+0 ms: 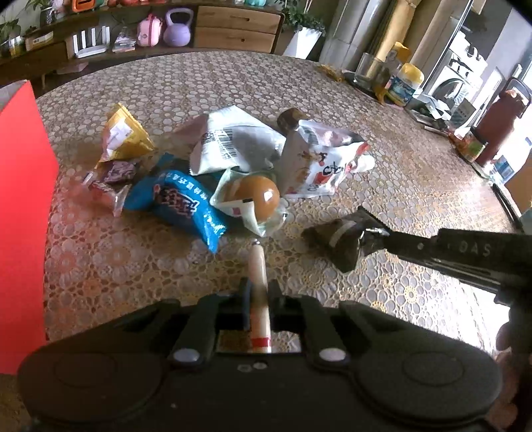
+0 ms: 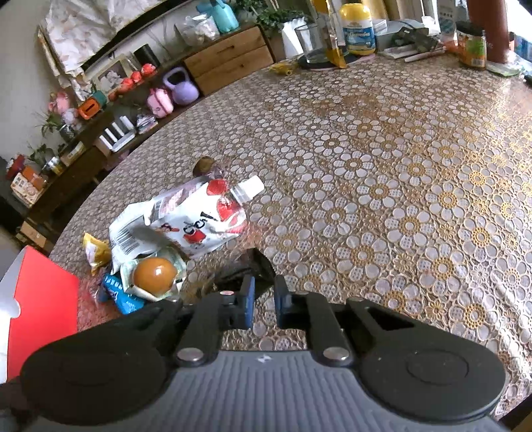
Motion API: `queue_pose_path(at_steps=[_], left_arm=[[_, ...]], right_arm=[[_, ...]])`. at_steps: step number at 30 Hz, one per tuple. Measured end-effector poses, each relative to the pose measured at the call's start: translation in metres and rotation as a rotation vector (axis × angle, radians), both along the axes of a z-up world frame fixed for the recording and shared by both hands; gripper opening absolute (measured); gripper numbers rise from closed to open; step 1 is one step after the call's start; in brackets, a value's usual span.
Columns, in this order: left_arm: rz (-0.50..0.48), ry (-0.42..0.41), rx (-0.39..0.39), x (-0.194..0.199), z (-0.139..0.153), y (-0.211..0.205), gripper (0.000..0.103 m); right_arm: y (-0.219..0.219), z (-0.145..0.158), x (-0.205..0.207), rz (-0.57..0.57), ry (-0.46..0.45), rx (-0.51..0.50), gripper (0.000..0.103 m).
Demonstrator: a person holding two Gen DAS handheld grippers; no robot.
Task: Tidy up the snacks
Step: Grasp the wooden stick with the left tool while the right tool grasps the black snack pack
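Floral lace covers the round tabletop (image 2: 382,186), with a low wooden sideboard (image 1: 232,28) and a purple kettlebell (image 1: 178,28) behind its far edge. Most of the snacks lie heaped toward the tabletop's left side, beside a red box (image 1: 20,216) that stands at the left edge: a yellow packet (image 1: 123,133), a blue wrapper (image 1: 179,202), a white barcoded bag (image 1: 229,143), a clear pack holding a brown bun (image 1: 259,196), and a white spouted pouch printed with strawberries (image 2: 202,219). My left gripper (image 1: 257,299) is clamped on a slim cream sausage stick (image 1: 258,275), which runs out between my fingers toward the heap, its tip just short of the bun pack. My right gripper (image 2: 264,299) reaches in from the right side, its blue pads drawn close together on a dark leaf-wrapped dumpling (image 1: 335,236) that lies apart from the heap, nearer the tabletop's middle. Jars and a yellow-lidded tub (image 2: 357,28) crowd the far right edge.
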State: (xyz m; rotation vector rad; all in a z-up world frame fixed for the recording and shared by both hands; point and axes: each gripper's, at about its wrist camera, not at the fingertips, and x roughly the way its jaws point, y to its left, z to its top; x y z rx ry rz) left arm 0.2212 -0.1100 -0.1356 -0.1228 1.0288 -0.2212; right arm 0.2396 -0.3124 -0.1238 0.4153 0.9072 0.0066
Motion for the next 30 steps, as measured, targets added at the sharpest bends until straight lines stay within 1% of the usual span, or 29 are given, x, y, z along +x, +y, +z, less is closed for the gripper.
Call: queue_pose_path(at_steps=[6,11,14,16,17,18,19,20,22,23,24,27,30], left_arm=[[0.000,-0.001,-0.004,-0.009,0.002,0.009,0.007],[0.000,-0.004,-0.010,-0.012,0.003,0.013,0.007],[-0.004,-0.005,-0.010,-0.013,0.003,0.014,0.007],[-0.009,-0.003,-0.012,-0.013,0.002,0.014,0.007],[-0.009,-0.004,-0.010,-0.014,0.002,0.014,0.007],[-0.009,-0.002,-0.011,-0.013,0.002,0.015,0.007],[-0.008,0.000,-0.012,-0.013,0.001,0.015,0.007],[-0.007,0.002,-0.012,-0.013,0.001,0.016,0.007],[-0.006,0.006,-0.014,-0.013,0.000,0.017,0.007],[-0.006,0.007,-0.012,-0.012,0.000,0.018,0.007],[-0.005,0.007,-0.011,-0.013,0.000,0.018,0.007],[-0.005,0.007,-0.010,-0.014,0.000,0.019,0.007],[-0.004,0.009,-0.010,-0.013,-0.001,0.019,0.007]], right_arm=[[-0.007,0.003,-0.006,0.005,0.011,0.047,0.012],[-0.007,0.009,-0.004,0.011,0.025,0.063,0.013],[0.000,0.013,0.006,0.061,0.034,0.004,0.015],[0.004,0.014,0.013,0.107,0.031,-0.007,0.027],[0.006,0.014,0.015,0.129,0.026,-0.007,0.042],[0.008,0.015,0.017,0.143,0.019,-0.021,0.058],[0.012,0.017,0.018,0.149,0.011,-0.057,0.064],[0.015,0.019,0.018,0.163,0.000,-0.092,0.066],[0.020,0.019,0.020,0.196,-0.004,-0.119,0.066],[0.022,0.018,0.021,0.211,-0.001,-0.128,0.070],[0.024,0.016,0.023,0.231,0.002,-0.143,0.076],[0.033,0.006,0.029,0.265,0.006,-0.207,0.077],[0.037,-0.004,0.034,0.289,0.025,-0.217,0.077]])
